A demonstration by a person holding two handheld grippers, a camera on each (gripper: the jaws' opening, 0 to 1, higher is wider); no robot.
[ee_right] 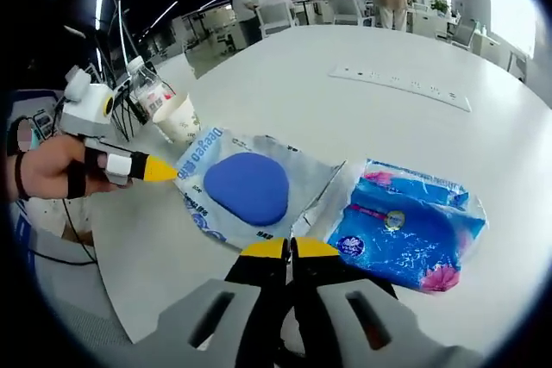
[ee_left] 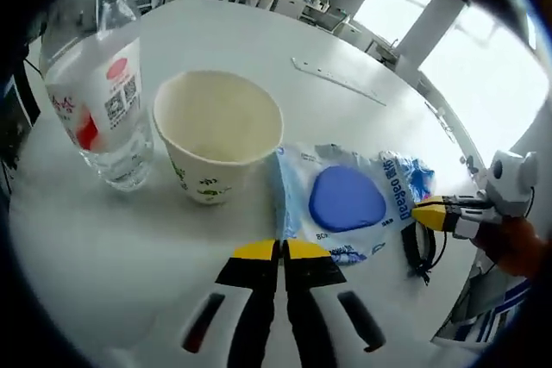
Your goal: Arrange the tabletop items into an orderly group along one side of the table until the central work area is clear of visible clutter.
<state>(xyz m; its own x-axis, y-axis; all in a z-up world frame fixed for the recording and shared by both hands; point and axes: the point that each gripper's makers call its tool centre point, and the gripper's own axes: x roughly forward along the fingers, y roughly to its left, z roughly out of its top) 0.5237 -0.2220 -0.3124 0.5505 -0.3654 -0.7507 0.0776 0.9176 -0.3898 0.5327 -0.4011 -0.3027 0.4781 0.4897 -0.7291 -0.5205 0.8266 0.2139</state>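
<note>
A clear plastic packet (ee_left: 345, 200) (ee_right: 250, 187) with a blue oval pad inside lies crumpled on the white table (ee_left: 259, 32) (ee_right: 345, 49). My left gripper (ee_left: 280, 252) is shut, and its yellow tips meet the packet's near corner, which looks pinched between them. It shows from the side in the right gripper view as the left gripper (ee_right: 159, 170), held by a hand at the packet's edge. My right gripper (ee_right: 289, 249) is shut at the opposite edge, and the left gripper view catches this right gripper (ee_left: 431, 213). A paper cup (ee_left: 220, 131) (ee_right: 178, 118) and a water bottle (ee_left: 99, 92) (ee_right: 147, 92) stand side by side beyond the packet.
A blue tissue pack (ee_right: 405, 230) lies right of the packet. A black cord loop (ee_left: 418, 252) rests at the table edge. A long white power strip (ee_left: 336, 81) (ee_right: 401, 85) lies farther out. People and office chairs stand beyond the table.
</note>
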